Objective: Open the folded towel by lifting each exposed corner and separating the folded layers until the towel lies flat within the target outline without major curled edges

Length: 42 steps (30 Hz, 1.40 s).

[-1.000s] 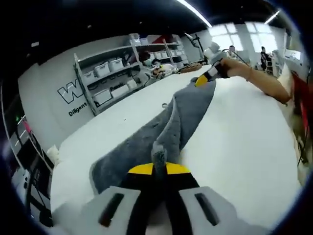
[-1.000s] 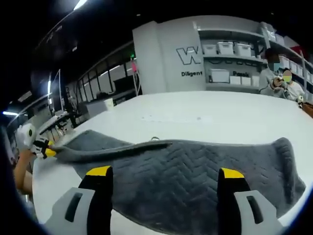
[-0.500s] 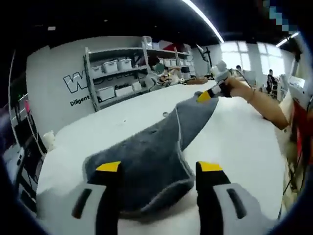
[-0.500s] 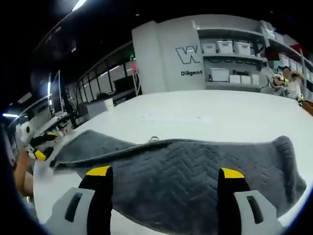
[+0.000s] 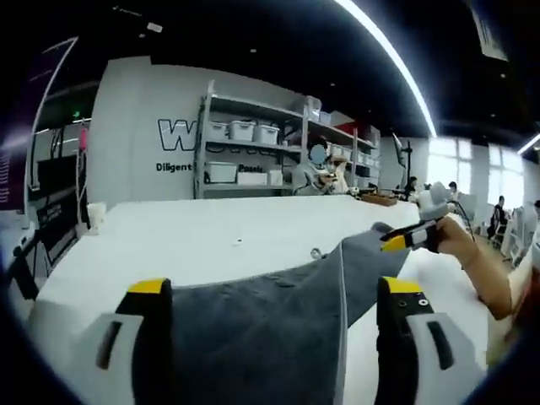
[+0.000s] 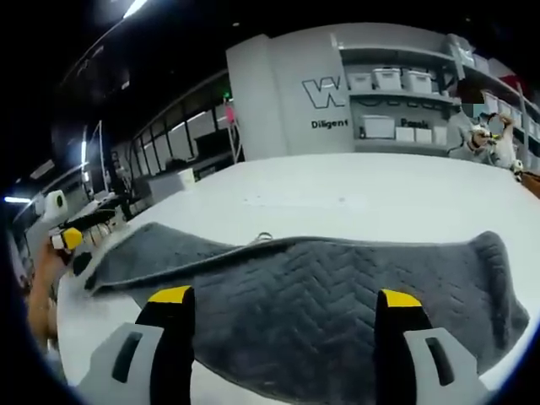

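Observation:
A grey towel (image 5: 270, 329) with a herringbone weave lies on the white table (image 5: 211, 236), spread long between my two grippers. My left gripper (image 5: 277, 291) is open above one end of it, yellow-tipped jaws wide apart and holding nothing. At the other end, my right gripper (image 5: 412, 240) shows in a person's hand. In the right gripper view the towel (image 6: 321, 295) lies flat with a raised fold line along its far edge. My right gripper (image 6: 285, 297) stands open over it. My left gripper (image 6: 67, 240) hovers off the towel's far left end.
Shelves with white bins (image 5: 253, 156) stand against the back wall beside large lettering. People sit at the far end of the table (image 6: 485, 135). Bare white tabletop (image 6: 354, 190) stretches beyond the towel. A person's forearm (image 5: 485, 283) lies along the right side.
My left gripper went from shut on the towel corner to open, and the corner dropped onto the table. It has since drawn back from the towel. My right gripper has stayed still.

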Available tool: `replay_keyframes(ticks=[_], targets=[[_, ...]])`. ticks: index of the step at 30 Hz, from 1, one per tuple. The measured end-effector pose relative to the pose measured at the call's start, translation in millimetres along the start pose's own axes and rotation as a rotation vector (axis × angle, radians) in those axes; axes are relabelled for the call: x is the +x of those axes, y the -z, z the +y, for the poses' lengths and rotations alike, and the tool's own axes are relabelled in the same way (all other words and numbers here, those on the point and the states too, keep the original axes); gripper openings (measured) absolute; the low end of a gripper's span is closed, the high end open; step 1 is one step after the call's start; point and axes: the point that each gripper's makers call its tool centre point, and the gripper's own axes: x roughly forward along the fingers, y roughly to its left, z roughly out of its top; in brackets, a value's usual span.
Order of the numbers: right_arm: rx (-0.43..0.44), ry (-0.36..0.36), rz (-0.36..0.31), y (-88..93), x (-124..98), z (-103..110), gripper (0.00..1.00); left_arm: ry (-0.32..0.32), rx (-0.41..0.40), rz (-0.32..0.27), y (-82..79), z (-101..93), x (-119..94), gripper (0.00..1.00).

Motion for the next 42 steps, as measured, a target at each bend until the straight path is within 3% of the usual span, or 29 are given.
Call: replay_keyframes(ticks=[8,11,15,18,23,28,33,39,42], targets=[[0.006,0.011,-0.002,3.8,-4,-8,0.87,0.057,-0.032,0.024,-1.1,-21.3,64,0.99],[-0.028,0.013,0.010,6.4,-3,-8,0.86,0.056,-0.037,0.046,4.6,-21.6,79,0.99],[-0.006,-0.010,-0.010,3.9,-2,-6,0.85,0.045,-0.033,0.057,11.4,-19.9,88,0.97],[-0.006,0.013,0.002,8.6,-3,-14,0.82,0.051,0.016,0.105,21.4,-20.4,84,0.98],[-0.004,0.052,-0.019,5.4,-5,-25,0.76,0.049,-0.072,0.067,27.4,-15.7,65,0.95],[-0.050,0.098,-0.041,0.4,2,-33,0.67,0.032,-0.103,0.080,34.3,-9.4,57,0.93],[-0.121,0.075,-0.093,-10.3,15,-20,0.56,0.037,-0.106,0.084,34.9,-11.4,57,0.92],[-0.245,0.076,-0.108,-18.7,21,-4,0.54,0.091,-0.167,0.112,40.3,-23.7,59,0.92],[-0.267,0.067,-0.108,-18.8,23,0,0.52,0.110,-0.160,0.120,39.3,-27.2,58,0.92]])
